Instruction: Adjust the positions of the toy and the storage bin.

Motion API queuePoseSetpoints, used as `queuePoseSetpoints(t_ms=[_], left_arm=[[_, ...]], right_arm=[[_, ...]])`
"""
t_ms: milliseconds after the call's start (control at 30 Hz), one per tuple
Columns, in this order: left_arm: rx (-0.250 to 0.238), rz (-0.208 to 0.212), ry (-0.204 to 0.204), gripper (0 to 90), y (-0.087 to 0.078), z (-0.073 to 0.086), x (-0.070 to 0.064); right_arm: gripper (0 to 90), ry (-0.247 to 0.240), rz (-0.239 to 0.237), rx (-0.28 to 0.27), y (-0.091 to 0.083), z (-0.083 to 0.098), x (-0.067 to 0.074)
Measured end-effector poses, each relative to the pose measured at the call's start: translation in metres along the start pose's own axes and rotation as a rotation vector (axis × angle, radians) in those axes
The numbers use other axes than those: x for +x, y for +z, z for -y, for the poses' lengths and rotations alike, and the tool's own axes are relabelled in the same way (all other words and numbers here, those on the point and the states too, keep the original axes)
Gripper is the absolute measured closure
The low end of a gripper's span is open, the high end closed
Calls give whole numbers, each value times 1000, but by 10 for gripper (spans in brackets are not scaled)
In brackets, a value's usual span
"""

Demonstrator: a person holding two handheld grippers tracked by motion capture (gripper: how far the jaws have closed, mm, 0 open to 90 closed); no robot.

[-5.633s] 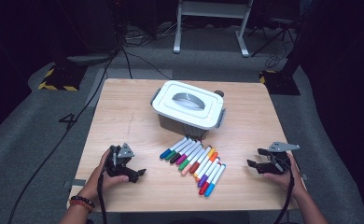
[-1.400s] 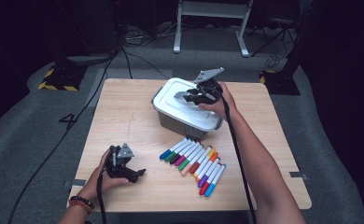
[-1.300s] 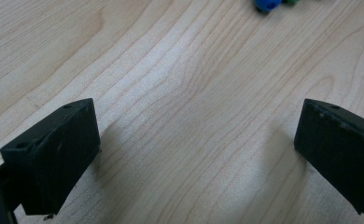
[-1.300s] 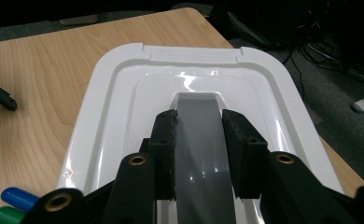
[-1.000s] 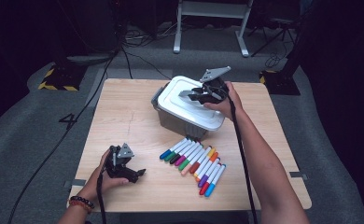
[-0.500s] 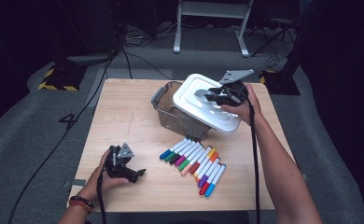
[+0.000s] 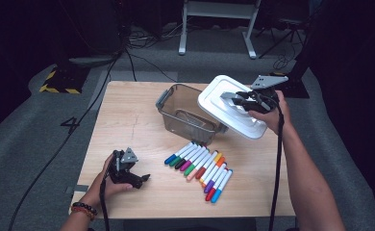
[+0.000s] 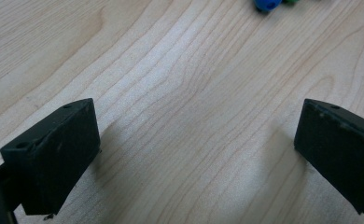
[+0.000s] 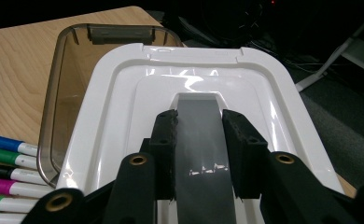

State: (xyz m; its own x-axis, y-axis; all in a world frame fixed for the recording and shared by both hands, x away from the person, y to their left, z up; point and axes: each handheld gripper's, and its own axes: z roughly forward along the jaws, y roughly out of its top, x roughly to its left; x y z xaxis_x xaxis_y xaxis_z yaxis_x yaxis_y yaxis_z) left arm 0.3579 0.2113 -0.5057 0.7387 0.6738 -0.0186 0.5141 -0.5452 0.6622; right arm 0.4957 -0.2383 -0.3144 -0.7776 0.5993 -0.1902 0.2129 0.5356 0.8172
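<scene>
Since half a second ago the white lid (image 7: 233, 106) has travelled further right, leaving the smoky clear bin (image 7: 188, 113) fully uncovered. The right hand-held gripper (image 7: 229, 96) pinches the lid's grey centre handle (image 9: 199, 154), carrying it tilted above the table (image 7: 128, 120) at the bin's right edge. The lid appears glossy, rectangular, round-cornered. The left hand-held gripper (image 7: 144, 179) rests unmoved, jaws spread.

A white numeral "4" marked on the grey floor (image 7: 41, 159) left of the surface (image 7: 128, 120), no other writing legible
</scene>
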Motion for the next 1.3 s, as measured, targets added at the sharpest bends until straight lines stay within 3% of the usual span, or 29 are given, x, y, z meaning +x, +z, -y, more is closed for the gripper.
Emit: queuePoseSetpoints(t_ms=[433, 800, 933, 1100, 1300], left_arm=[[-1, 0, 0, 5, 0, 0, 0], [0, 0, 0, 5, 0, 0, 0], [0, 0, 0, 5, 0, 0, 0], [0, 0, 0, 5, 0, 0, 0], [-1, 0, 0, 5, 0, 0, 0]], right_arm=[[668, 43, 77, -4, -23, 27, -15], [668, 108, 152, 8, -43, 59, -35], [668, 130, 187, 52, -42, 77, -40], [668, 154, 204, 69, -40, 89, -44], [667, 172, 227, 122, -29, 107, -45]])
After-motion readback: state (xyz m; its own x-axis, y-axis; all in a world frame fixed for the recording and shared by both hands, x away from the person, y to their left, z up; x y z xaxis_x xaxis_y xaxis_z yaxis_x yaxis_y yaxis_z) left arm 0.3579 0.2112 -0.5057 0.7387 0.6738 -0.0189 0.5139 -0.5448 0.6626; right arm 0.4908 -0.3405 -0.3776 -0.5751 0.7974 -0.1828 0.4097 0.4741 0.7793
